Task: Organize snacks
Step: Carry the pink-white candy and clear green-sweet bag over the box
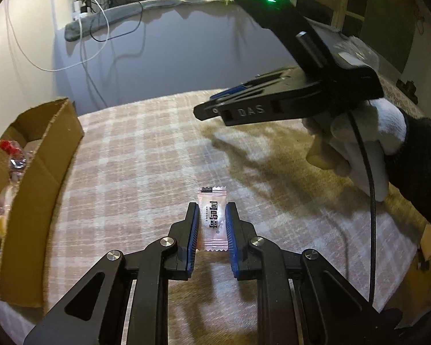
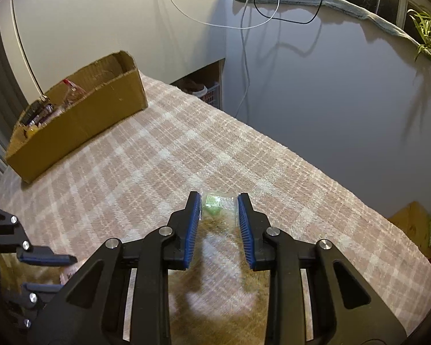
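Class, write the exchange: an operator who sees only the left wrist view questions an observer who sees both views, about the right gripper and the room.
Operator: My left gripper grips a sachet. Does the right gripper hold anything?
Observer: Yes, a green packet sits between its pads.
Operator: What is past the table's far edge?
Observer: A basket in a wall recess.
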The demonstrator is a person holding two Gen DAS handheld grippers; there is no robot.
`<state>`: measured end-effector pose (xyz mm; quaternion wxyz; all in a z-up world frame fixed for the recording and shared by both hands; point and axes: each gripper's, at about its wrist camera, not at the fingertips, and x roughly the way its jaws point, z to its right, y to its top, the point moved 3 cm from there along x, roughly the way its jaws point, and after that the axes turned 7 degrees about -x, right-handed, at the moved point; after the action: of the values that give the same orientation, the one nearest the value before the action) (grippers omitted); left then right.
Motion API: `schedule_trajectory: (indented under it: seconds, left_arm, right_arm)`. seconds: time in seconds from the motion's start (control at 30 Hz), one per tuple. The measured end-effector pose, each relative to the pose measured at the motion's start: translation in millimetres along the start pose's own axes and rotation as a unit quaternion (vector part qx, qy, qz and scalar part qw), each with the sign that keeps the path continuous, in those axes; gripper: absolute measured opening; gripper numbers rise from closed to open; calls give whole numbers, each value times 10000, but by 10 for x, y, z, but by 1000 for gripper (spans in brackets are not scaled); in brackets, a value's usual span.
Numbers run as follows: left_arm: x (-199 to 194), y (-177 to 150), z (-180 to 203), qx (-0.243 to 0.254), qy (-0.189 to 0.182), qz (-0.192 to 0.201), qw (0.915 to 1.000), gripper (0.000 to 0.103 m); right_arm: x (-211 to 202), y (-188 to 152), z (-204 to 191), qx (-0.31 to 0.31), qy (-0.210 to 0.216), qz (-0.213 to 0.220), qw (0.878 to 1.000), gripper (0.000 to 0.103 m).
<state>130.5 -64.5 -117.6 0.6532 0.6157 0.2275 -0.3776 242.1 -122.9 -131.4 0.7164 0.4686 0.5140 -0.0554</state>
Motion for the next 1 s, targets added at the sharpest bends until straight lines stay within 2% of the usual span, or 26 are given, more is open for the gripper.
schedule_trajectory:
  seconds: [0.13,0.4,0.67,1.0]
  left_arm:
    - [-124,56,-122,-77,32,136,9999,17]
    - [-370,200,-597,-380,277,392,9981,17]
    - [-657,382,-1087,-588,581,756,9937,17]
    - [-833,537,-1601,-801,866,982,9882,17]
  right_arm:
    - [-142,68,-57,6,27,132,9999,28]
    - [-373,387,-328,-208,76,369,9991,28]
    - [-404,717,-661,-393,246,533,9975,28]
    - [-252,1083,-1113,-523,515,684,9950,28]
